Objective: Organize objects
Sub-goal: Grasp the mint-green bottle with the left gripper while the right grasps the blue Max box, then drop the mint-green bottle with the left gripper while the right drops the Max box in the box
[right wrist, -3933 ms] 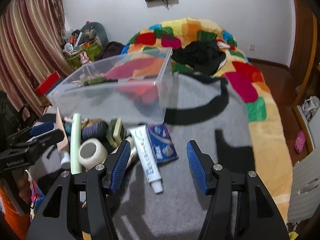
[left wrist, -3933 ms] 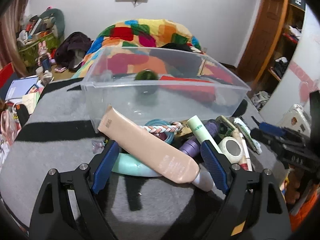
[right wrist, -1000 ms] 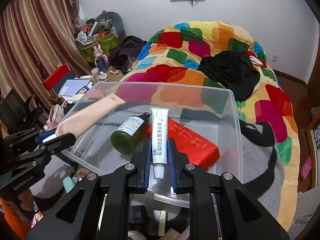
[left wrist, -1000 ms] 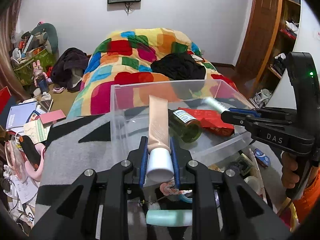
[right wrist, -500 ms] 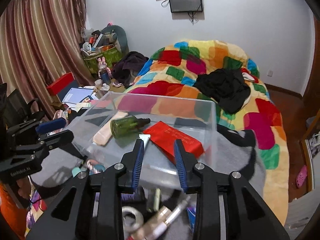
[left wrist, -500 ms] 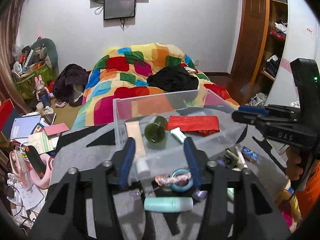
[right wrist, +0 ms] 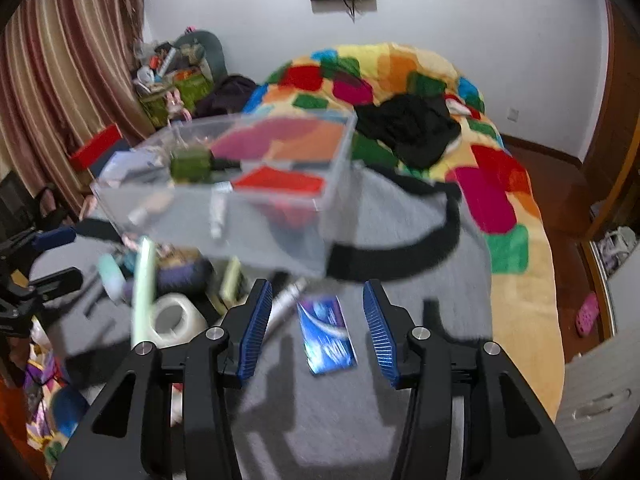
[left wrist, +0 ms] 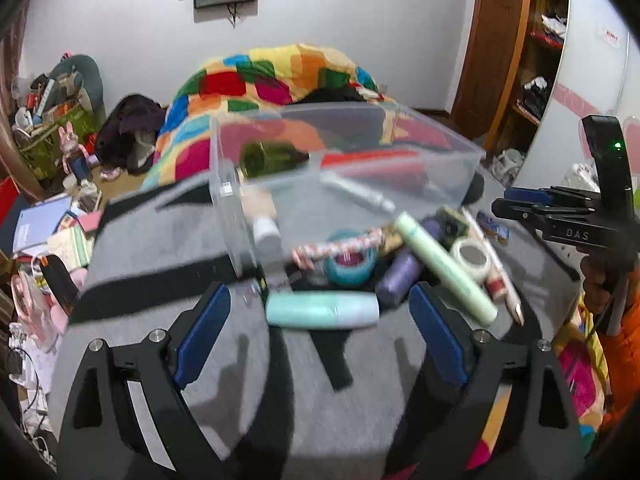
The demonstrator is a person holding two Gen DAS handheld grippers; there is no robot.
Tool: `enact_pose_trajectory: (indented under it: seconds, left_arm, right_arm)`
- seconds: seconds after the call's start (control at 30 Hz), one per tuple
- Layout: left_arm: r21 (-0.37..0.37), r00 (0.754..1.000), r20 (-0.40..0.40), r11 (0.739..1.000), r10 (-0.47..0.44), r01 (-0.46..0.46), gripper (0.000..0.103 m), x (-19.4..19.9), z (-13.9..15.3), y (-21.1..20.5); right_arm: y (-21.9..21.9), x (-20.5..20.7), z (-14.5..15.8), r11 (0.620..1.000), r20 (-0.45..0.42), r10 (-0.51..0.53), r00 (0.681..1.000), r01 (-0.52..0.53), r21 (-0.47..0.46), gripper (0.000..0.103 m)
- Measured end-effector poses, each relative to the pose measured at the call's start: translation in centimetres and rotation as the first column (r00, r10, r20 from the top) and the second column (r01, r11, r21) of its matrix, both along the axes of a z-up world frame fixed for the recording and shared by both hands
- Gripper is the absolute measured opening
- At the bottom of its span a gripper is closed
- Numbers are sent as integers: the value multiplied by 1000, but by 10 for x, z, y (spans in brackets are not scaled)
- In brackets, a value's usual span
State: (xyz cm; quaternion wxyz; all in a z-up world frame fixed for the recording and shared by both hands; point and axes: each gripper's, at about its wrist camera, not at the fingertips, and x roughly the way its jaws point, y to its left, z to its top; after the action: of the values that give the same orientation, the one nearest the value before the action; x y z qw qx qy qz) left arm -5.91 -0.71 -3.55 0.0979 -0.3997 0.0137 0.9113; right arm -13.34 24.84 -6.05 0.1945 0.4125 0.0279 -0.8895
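Clear plastic forms the storage bin point(left wrist: 348, 148) that sits on a grey blanket point(left wrist: 160, 248), just beyond a jumble of loose toiletries. The left gripper point(left wrist: 320, 322) hangs empty with its blue-padded jaws spread wide, and directly ahead of it, lying crosswise between the fingertips, is a mint-green bottle point(left wrist: 322, 311). Just past that bottle lie a teal tape roll point(left wrist: 350, 264), a braided cord point(left wrist: 338, 246) and a purple bottle point(left wrist: 400, 276); ahead and to the right, a pale green tube point(left wrist: 444, 268) slants across the pile beside a white tape roll point(left wrist: 472, 256). The right gripper point(right wrist: 316, 330) is also empty, jaws parted, and a blue foil packet point(right wrist: 326, 334) lies flat on the blanket directly between its fingers, with a slim silver tube point(right wrist: 286, 304) just to its left. Inside the bin, ahead of both grippers, rest a dark green bottle point(right wrist: 192, 166), a red flat box point(right wrist: 280, 184), a white tube point(right wrist: 216, 208) and a beige tube point(left wrist: 256, 200). Both views are smeared with motion blur. Likely risks: the round mint-green bottle could roll away if the jaws close off-centre, and closing on it may drag the cord or nudge neighbours. The thin packet lies flush with soft fabric, so the right pads could pinch blanket instead, or slide over it entirely.
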Motion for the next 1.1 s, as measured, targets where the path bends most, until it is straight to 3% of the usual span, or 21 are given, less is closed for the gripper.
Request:
enact_pose_trajectory:
  seconds: [0.13, 0.23, 0.3, 0.37, 0.47, 0.57, 0.6, 0.83, 1.1]
  left_arm:
    - [-17, 998, 55, 1000, -4, 5, 92, -1, -18, 3]
    - [-25, 997, 80, 1000, -1, 3, 92, -5, -26, 5]
    - [-30, 996, 88, 1000, 11, -8, 92, -10, -29, 6]
    - [-30, 996, 90, 999, 26, -23, 92, -14, -32, 6]
    - [-24, 996, 77, 999, 43, -41, 91, -18, -34, 5]
    - [-24, 998, 57, 999, 40, -39, 74, -15, -34, 5]
    - [-27, 998, 51, 999, 41, -40, 73, -14, -33, 5]
    - [8, 998, 18, 998, 63, -64, 73, -5, -23, -4]
    - [53, 992, -95, 995, 88, -83, 73, 0, 20, -13]
  right_arm:
    - [4, 1, -22, 1000, 51, -3, 999, 2, 27, 44]
    - [4, 4, -22, 999, 26, -2, 1000, 2, 37, 44]
    - [4, 5, -22, 1000, 20, -2, 1000, 1, 30, 32]
    - [4, 6, -23, 1000, 13, -3, 1000, 2, 26, 26]
    - [7, 9, -21, 1000, 5, -15, 1000, 15, 0, 25]
    - [8, 14, -14, 999, -15, -28, 999, 28, -17, 25]
    - [9, 15, -11, 999, -23, -32, 999, 31, -24, 25]
    - [3, 29, 25, 995, -104, -23, 994, 13, -97, 25]
    - [-20, 30, 56, 987, -176, 24, 984, -51, -150, 25]
